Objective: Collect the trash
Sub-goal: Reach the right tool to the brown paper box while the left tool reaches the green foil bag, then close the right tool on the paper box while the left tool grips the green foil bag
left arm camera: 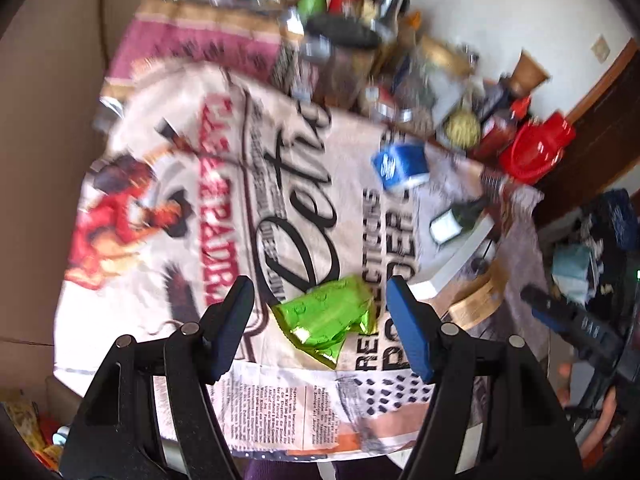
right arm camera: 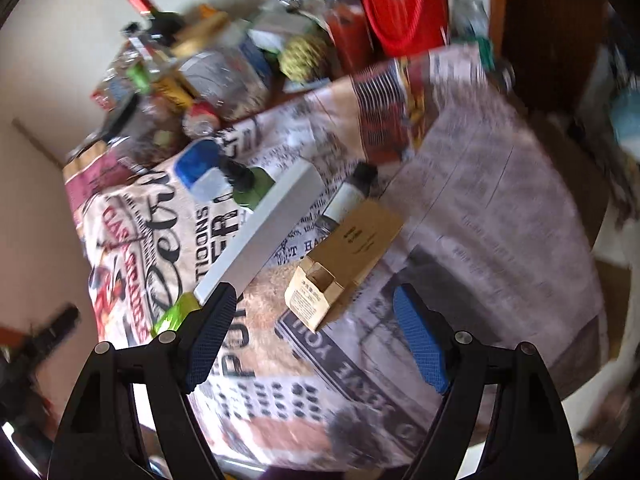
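Observation:
A crumpled green foil wrapper lies on the printed tablecloth near the front edge. My left gripper is open, its blue-padded fingers on either side of the wrapper, a little above it. In the right wrist view the wrapper peeks out beside the left finger. My right gripper is open and empty above an open brown cardboard box. A long white box lies left of it, a small dark bottle behind it, and a blue-and-white packet further back.
The back of the table is crowded with bottles, jars and packets, a red plastic container and a yellow-green ball. A wooden door frame stands at the right. The table's front edge is just below the grippers.

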Demonstrator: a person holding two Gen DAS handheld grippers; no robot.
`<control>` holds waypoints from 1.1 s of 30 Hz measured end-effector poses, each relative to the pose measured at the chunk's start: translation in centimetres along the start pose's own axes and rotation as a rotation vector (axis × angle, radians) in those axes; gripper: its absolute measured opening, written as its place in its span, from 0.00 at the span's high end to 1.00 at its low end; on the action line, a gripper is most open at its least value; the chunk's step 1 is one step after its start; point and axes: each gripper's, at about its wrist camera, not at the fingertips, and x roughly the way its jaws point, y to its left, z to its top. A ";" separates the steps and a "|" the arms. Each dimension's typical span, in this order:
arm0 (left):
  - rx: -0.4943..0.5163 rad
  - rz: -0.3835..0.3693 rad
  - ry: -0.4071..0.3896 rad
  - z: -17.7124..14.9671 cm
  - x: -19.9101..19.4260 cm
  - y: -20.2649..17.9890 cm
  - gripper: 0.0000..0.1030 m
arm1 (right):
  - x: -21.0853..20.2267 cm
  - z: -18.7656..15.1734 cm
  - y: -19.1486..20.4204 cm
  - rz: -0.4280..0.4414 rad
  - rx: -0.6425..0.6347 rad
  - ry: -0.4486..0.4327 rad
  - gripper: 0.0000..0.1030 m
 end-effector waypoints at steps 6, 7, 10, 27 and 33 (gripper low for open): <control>0.069 -0.054 0.131 -0.4 6.5 -0.5 0.35 | 4.6 0.1 -0.1 -0.064 0.068 0.057 0.24; 0.085 -0.062 0.153 -0.5 7.7 -0.8 0.35 | 5.1 0.0 -0.2 -0.078 0.067 0.066 0.24; 0.099 -0.085 0.203 -0.7 9.7 -1.3 0.35 | 5.6 -0.4 -0.9 -0.121 0.061 0.076 0.24; 0.120 -0.064 0.232 -4.7 9.2 -2.2 0.54 | 2.8 -1.0 -5.5 -0.122 0.020 0.047 0.56; 0.130 -0.051 0.208 -3.9 9.0 -3.4 0.74 | 3.4 -0.7 -4.4 -0.131 -0.032 0.020 0.67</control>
